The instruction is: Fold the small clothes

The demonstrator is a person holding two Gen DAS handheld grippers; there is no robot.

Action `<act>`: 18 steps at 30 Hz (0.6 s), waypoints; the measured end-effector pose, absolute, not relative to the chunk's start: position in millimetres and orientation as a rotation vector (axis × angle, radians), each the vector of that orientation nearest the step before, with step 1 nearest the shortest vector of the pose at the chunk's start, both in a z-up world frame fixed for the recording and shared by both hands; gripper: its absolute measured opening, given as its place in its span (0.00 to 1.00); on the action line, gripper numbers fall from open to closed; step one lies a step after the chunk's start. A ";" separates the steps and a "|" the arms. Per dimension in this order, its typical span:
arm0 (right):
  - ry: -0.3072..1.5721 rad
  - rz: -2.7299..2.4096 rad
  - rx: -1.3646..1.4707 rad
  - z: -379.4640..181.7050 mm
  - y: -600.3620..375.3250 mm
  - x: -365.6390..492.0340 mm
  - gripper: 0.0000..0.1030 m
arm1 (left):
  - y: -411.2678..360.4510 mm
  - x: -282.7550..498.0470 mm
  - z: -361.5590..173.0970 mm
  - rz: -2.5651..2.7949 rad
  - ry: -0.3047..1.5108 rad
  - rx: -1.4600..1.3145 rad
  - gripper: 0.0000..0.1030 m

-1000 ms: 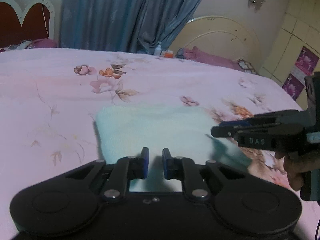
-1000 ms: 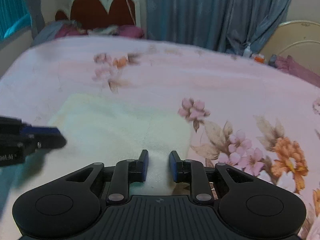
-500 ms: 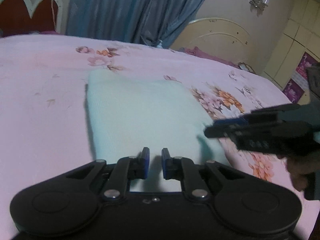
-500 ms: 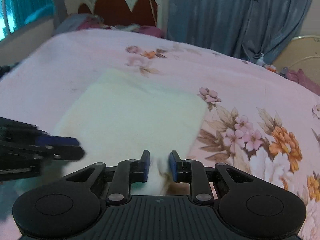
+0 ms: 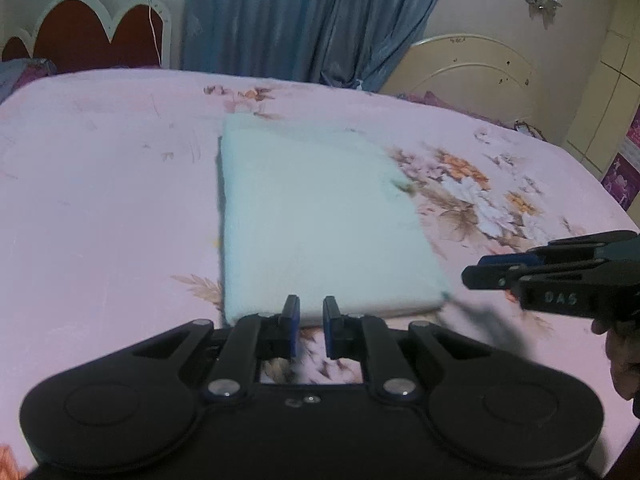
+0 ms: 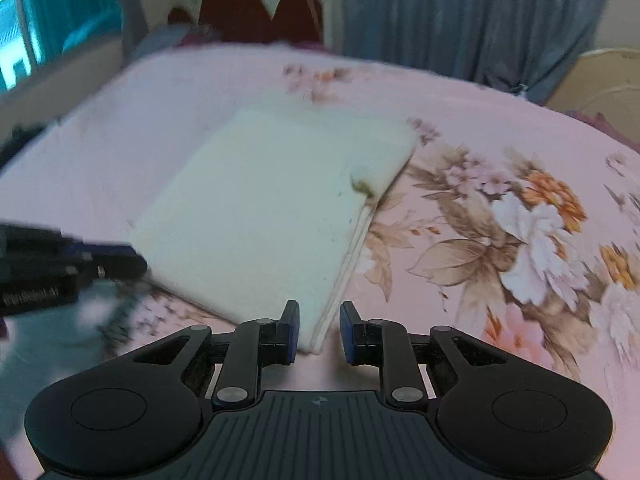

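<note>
Lying flat on the bed (image 5: pixel 100 208), the folded cloth (image 5: pixel 316 220) forms a thick pale rectangle on the pink flowered sheet, its stacked layers showing along the edge that faces the orange and white flower print (image 6: pixel 536 216). The left gripper (image 5: pixel 311 326) hangs just short of the cloth's near edge, its jaws nearly shut with only a narrow slit between the blue pads, and only the sheet shows through that slit. The right gripper (image 6: pixel 319 330) sits over the cloth's near corner with its jaws a little apart; the corner shows in the gap, but the pads do not press on it. From the left wrist view the right gripper comes in from the right side, just beside the cloth's near right corner, with part of a hand (image 5: pixel 624 360) behind it. A blue curtain (image 5: pixel 320 20) and a red scalloped headboard (image 5: pixel 88 36) stand beyond the bed.
</note>
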State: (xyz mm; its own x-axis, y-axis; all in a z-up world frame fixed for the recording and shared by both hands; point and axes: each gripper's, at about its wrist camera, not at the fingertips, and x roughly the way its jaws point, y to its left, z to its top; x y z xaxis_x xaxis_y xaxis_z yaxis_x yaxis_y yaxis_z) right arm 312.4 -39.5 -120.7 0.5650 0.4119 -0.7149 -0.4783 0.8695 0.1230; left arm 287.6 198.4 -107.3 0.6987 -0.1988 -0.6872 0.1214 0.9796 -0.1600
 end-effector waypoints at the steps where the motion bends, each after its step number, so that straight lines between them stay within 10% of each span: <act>1: 0.804 0.523 -0.077 -115.4 -44.2 304.9 0.21 | 196.0 281.3 -104.3 -0.171 0.770 -0.099 0.12; 7: 0.749 0.509 -0.044 -82.2 -66.8 248.7 0.21 | 174.7 228.7 -82.0 -0.135 0.729 -0.075 0.36; 9: 0.729 0.488 -0.030 -73.8 -74.4 231.1 0.21 | 167.7 211.3 -73.5 -0.114 0.707 -0.063 0.79; 12: 0.697 0.441 -0.014 -61.2 -87.3 206.2 0.22 | 157.5 182.1 -58.1 -0.062 0.629 -0.023 1.00; 13: 0.691 0.423 -0.010 -57.6 -91.2 198.9 0.37 | 154.4 175.6 -53.7 -0.056 0.627 -0.012 1.00; 14: 0.676 0.401 -0.006 -54.0 -94.6 190.8 0.85 | 152.6 169.4 -49.5 -0.055 0.624 -0.009 1.00; 15: 0.634 0.379 -0.005 -49.8 -98.5 180.2 0.99 | 151.5 162.9 -45.4 -0.052 0.619 -0.012 1.00; 18: 0.621 0.366 -0.008 -42.6 -105.4 162.7 1.00 | 148.0 145.2 -34.4 -0.048 0.609 -0.016 1.00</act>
